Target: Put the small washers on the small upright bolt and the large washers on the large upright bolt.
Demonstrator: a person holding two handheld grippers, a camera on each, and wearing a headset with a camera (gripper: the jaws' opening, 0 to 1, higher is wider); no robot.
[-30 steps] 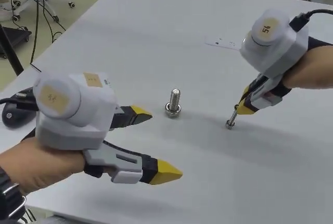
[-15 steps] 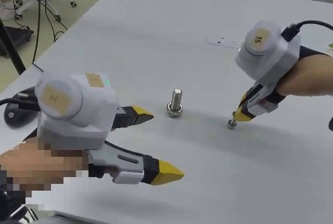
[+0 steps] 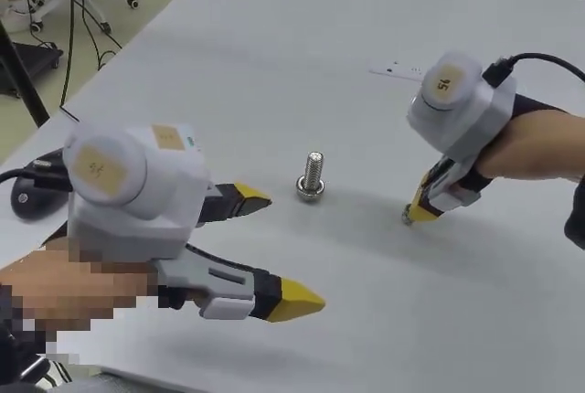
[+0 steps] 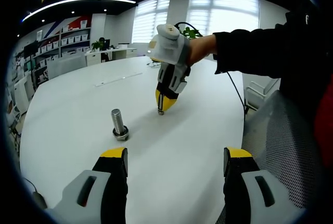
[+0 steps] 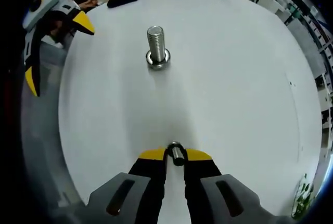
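Right gripper view: we note right tool [image 5: 176, 155] pinching small bolt [image 5: 177, 152], washer [image 5: 157, 59] seated on large bolt [image 5: 156, 40], left tool [image 4: 176, 154] spread.

Left tool [image 4: 175, 155] at bottom of view, yellow-tipped jaws wide apart, nothing between them. Large bolt [image 4: 119, 124] stood upright on white worktop [image 4: 67, 99]. Beyond it, right tool [image 4: 163, 102] pointed down, tips pinched on small bolt [image 4: 161, 111]. Dark sleeve [image 4: 250, 52] reached in from right.
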